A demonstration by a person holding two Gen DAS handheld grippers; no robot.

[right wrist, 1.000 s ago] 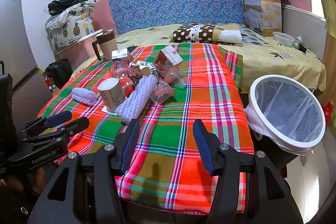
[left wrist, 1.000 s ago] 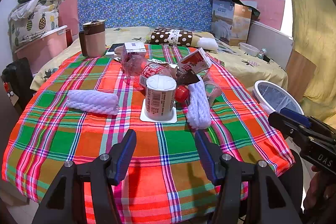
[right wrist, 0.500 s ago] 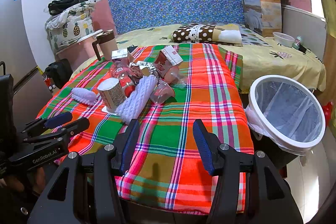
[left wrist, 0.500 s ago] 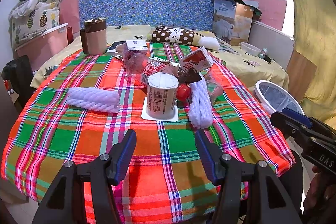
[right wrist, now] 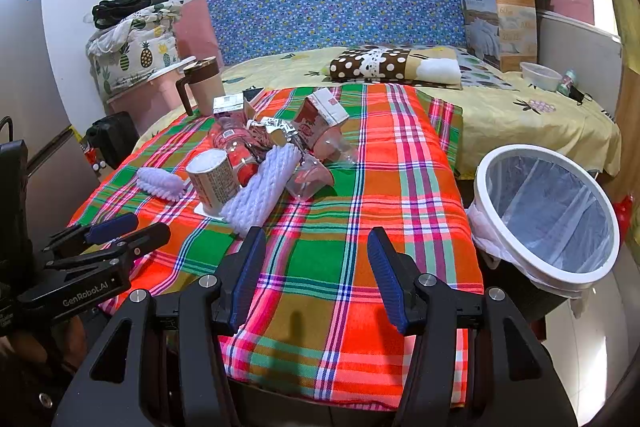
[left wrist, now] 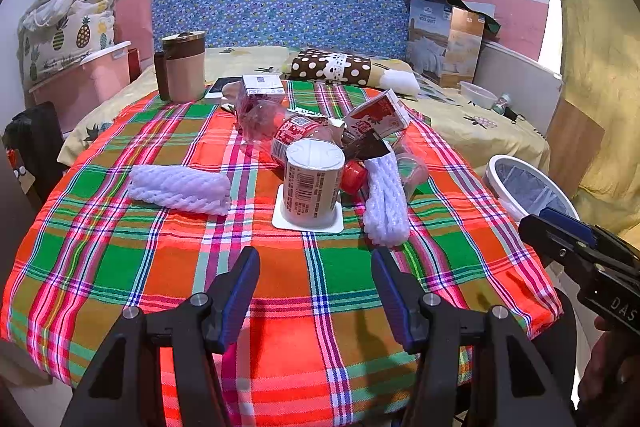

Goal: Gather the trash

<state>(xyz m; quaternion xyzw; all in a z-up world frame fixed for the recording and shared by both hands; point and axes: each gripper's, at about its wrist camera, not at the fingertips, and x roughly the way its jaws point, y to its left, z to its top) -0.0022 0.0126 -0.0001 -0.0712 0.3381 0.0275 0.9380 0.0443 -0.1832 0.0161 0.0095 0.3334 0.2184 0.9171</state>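
The crushed bottle is half hidden behind the upturned cup at frame centre. Left gripper and right gripper are held agape, empty.

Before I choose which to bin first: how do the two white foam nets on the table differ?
The left foam net lies alone on the cloth, crosswise to the left gripper's view; the right foam net points away from it and leans against the trash pile beside the upturned cup. The right one looks longer. Both are white mesh sleeves, untouched.
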